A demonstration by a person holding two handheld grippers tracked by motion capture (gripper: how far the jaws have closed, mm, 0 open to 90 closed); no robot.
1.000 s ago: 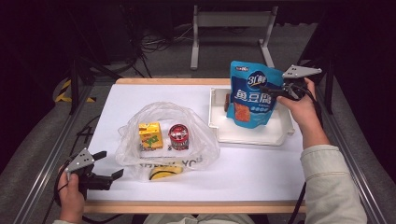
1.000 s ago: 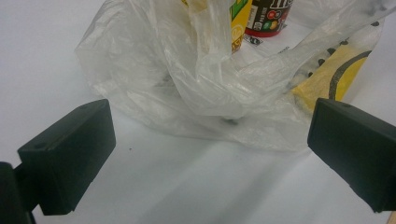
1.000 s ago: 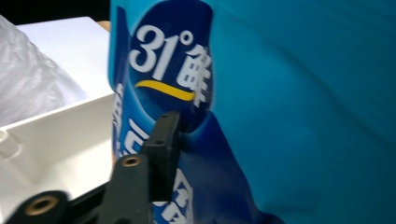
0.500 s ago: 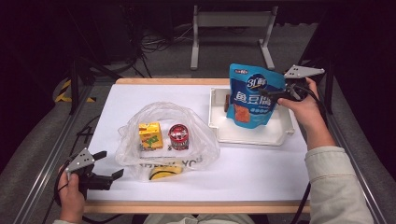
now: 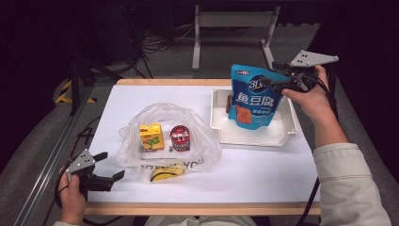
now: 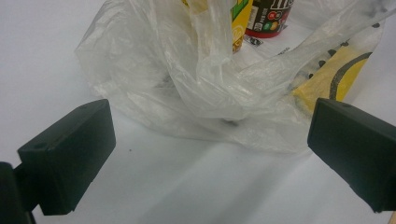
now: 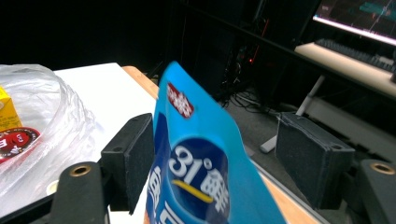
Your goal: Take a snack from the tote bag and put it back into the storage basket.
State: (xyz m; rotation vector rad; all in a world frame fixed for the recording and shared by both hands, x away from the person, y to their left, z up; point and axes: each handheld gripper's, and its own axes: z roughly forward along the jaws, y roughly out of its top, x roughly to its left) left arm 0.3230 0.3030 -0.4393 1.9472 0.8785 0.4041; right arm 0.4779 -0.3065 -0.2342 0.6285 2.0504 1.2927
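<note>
A: On the left, our left gripper (image 5: 109, 178) waits low at the near edge of the white surface (image 5: 254, 174), its fingers (image 6: 70, 154) spread apart with nothing between them, pointing at the plastic bag (image 5: 164, 136).

B: And we leave it there?

A: Yes, we think so. The bag is thin, clear and crumpled, so it would slide if we pushed it. Inside it stand a yellow carton (image 5: 151, 136), boxy with printed sides, and a small round red can (image 5: 179, 138); a flat yellow packet (image 5: 164, 175) lies under the film.

B: Then the right side?

A: There the blue pouch (image 5: 254, 96) stands upright in the white tray (image 5: 287, 136), a shallow tray with a raised rim. Our right gripper (image 5: 275, 77) is at the top edge of the pouch. Its fingers (image 7: 128, 161) have just been opening, and in the right gripper view the pouch top sits between them with a gap on each side, so the grip is released.

B: How do we finish well?

A: We would draw back straight, not brushing the glossy, soft foil, because such a pouch tips easily. We should check that its base rests flat in the tray.
</note>
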